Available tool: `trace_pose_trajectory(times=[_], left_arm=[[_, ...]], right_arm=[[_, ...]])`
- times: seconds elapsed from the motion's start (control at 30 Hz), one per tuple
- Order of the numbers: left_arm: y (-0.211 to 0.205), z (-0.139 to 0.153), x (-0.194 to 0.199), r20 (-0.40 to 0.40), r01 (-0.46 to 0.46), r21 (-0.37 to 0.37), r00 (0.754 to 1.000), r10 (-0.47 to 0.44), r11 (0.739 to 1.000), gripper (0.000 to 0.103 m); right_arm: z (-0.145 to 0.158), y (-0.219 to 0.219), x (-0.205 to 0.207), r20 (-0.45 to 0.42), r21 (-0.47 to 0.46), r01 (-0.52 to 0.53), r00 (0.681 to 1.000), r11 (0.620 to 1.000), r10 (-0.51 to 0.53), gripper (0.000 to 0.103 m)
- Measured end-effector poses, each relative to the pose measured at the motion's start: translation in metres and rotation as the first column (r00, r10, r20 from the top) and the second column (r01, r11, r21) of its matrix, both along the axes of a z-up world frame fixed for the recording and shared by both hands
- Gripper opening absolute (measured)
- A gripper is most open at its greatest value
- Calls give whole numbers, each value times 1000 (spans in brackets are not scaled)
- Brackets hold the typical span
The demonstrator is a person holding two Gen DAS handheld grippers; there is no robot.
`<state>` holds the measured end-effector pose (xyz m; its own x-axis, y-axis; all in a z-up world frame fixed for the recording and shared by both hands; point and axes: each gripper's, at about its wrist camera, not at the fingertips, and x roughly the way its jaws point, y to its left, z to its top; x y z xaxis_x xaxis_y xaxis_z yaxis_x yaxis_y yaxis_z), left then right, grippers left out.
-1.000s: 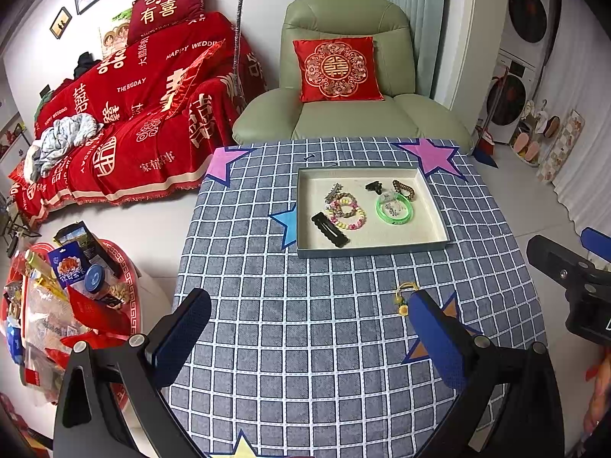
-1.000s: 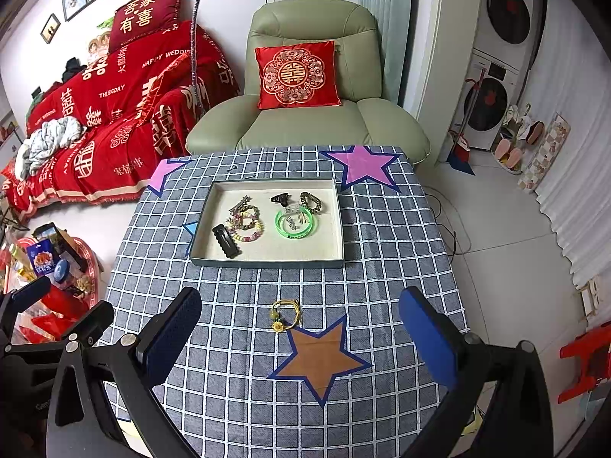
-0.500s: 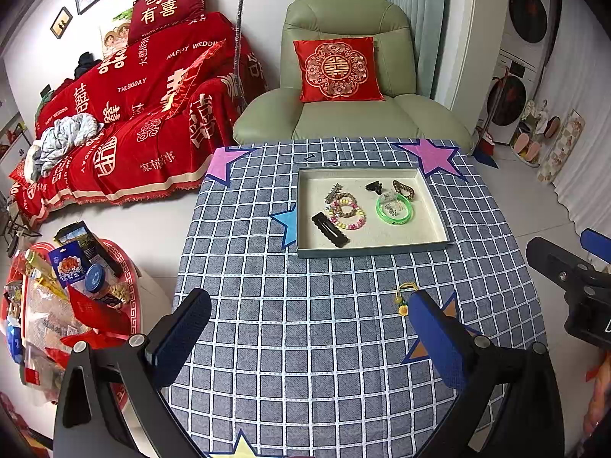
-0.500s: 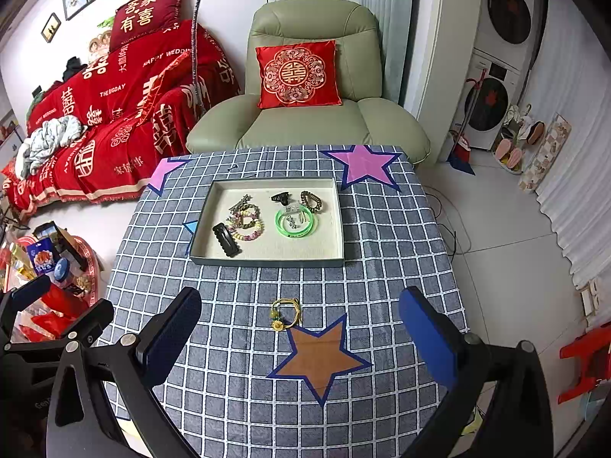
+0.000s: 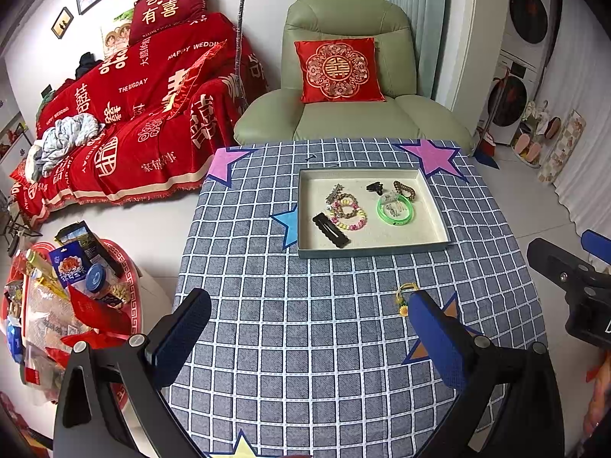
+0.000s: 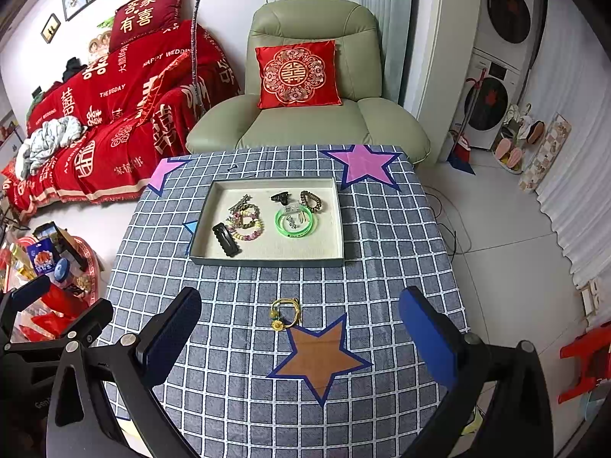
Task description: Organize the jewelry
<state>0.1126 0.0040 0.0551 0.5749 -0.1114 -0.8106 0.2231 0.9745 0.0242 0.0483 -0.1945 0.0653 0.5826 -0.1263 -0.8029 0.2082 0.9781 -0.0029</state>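
Two black claws with blue-padded fingers hover side by side above a counter [image 6: 382, 229] draped in a grey-blue checked cloth printed with coloured stars. The left claw [image 5: 309, 328] and the right claw [image 6: 299, 328] both stand wide apart, holding nothing. A small gold-cord bracelet with a yellow flower charm [image 6: 284, 313] lies loose on the cloth, just above the tip of an orange star [image 6: 319, 355] and between the right claw's fingers in its own view; from the left wrist view the same bracelet [image 5: 404, 299] sits just beside the left claw's right-hand finger. Farther back, well apart from the bracelet, a shallow rectangular grey tray with a cream lining [image 6: 267, 260] holds the rest of the jewelry: a black scalloped hair clip [image 6: 226, 239] near its front left corner, a pastel beaded bracelet [image 6: 248, 225] beside it, a translucent green bangle [image 6: 296, 223] ringing a few small silver pieces, a brown coiled hair tie [image 6: 311, 200] and a small black claw clip [image 6: 280, 197] toward the back. A pale green armchair [image 6: 305, 129] with a red embroidered cushion [image 6: 298, 74] stands behind the counter.
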Motion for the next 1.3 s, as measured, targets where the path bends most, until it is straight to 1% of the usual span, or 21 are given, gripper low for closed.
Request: trace_pose_trajectory(times=[0.37,1.0,1.13,1.3], left_arm=[[-5,1,-4,17,15,11,1000,-15,1000,103],[-5,-4,-3,2,6,6,1000,-6,1000,103],[-5,-3,-4,8,16,-4,1000,-16,1000,103],[-8,-2,-5,17,34,1,999,-34,999,103]], right_arm=[[0,0,0,-2,2,0,1000,1000,0,103],[-3,2,1,-5,5,-1,1000,1000,1,103],[-4,2,0,-5,5,-1,1000,1000,1,103],[-6,3,0,-6,7,-1,1000,1000,1,103]])
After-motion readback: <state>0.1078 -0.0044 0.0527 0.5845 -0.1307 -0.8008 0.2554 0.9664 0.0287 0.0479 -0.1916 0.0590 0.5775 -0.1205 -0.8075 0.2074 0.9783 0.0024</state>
